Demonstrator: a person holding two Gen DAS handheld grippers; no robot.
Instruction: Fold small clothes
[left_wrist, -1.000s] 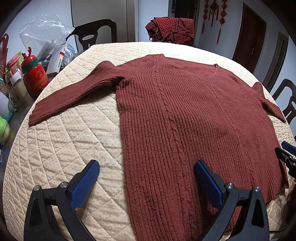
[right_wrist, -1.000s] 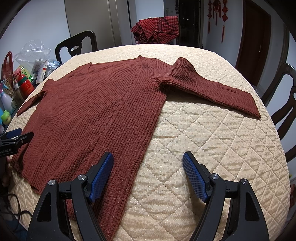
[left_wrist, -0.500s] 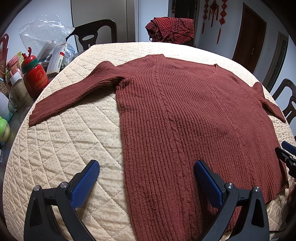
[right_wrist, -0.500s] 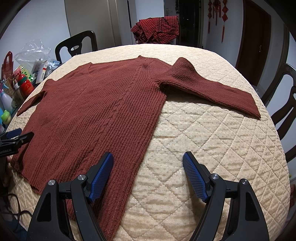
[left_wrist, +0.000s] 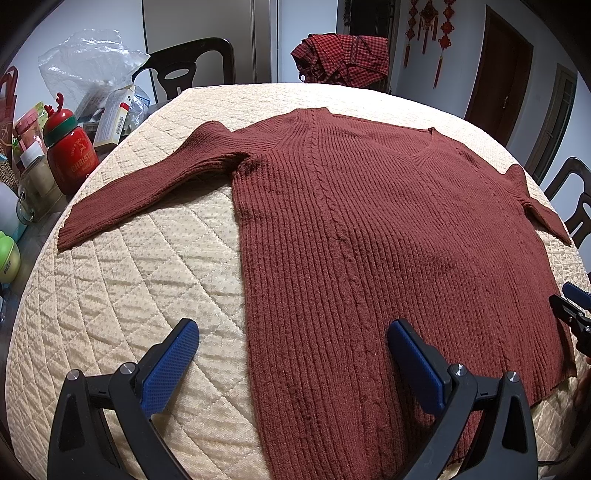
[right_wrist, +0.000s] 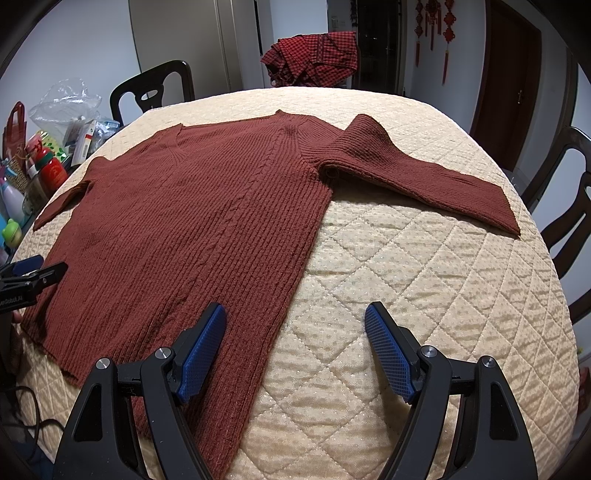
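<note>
The left gripper (left_wrist: 291, 354), jaws spread and empty, hovers over the sweater's (left_wrist: 369, 240) left hem edge. The sweater lies flat, sleeves out, on the quilted table (left_wrist: 129, 295), ready for folding. The right gripper (right_wrist: 295, 339), likewise spread, straddles the opposite edge.

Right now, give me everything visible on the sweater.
The sweater is a rust-brown ribbed knit with a V-neck and cable columns down the front. It lies flat, unfolded, on the quilted beige table cover, both sleeves spread outward and angled toward the hem, which faces the grippers. The open left gripper straddles its left side edge, and the open right gripper its right one. Neither grips it.
</note>
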